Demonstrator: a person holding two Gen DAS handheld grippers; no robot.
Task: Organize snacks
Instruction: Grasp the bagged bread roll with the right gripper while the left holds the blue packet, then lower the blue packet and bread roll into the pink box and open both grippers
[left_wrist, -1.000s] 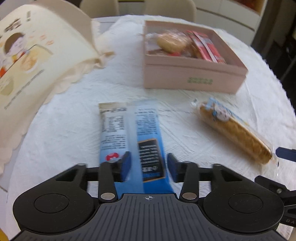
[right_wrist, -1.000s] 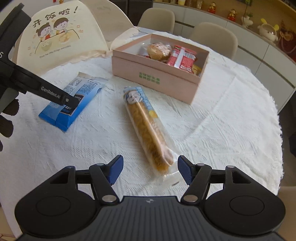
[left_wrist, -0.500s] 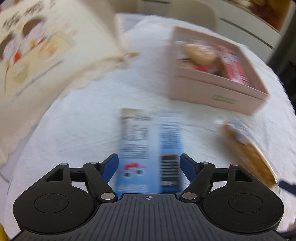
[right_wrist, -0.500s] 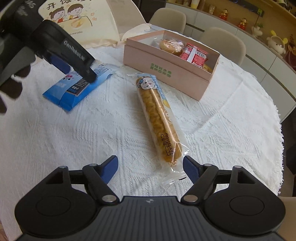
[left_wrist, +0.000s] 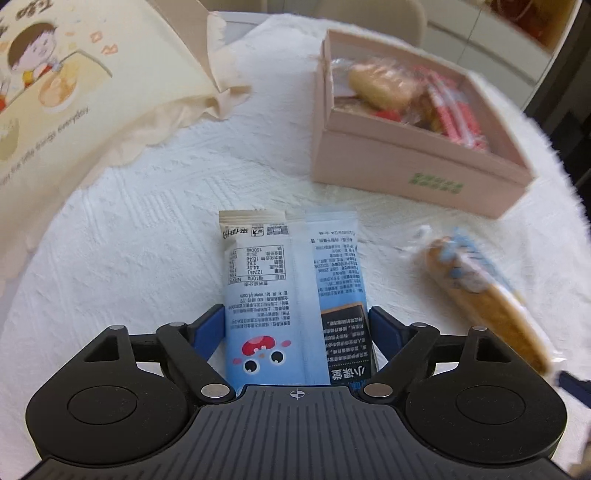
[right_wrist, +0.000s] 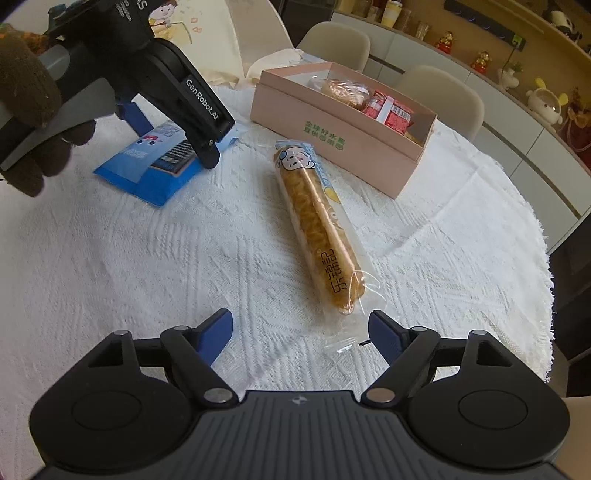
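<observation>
Both grippers are opening over the table (right_wrist: 110, 258): the left gripper (left_wrist: 297, 328) straddling a blue snack packet (left_wrist: 291, 295), the right gripper (right_wrist: 301, 332) spread before a long pastry roll (right_wrist: 317, 225) near the pink box (right_wrist: 343, 144).

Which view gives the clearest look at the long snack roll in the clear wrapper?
The right wrist view: the long snack roll lies whole and sharp on the white tablecloth, ahead of the open jaws. The left wrist view shows it blurred at the right edge, partly cut off.
</observation>
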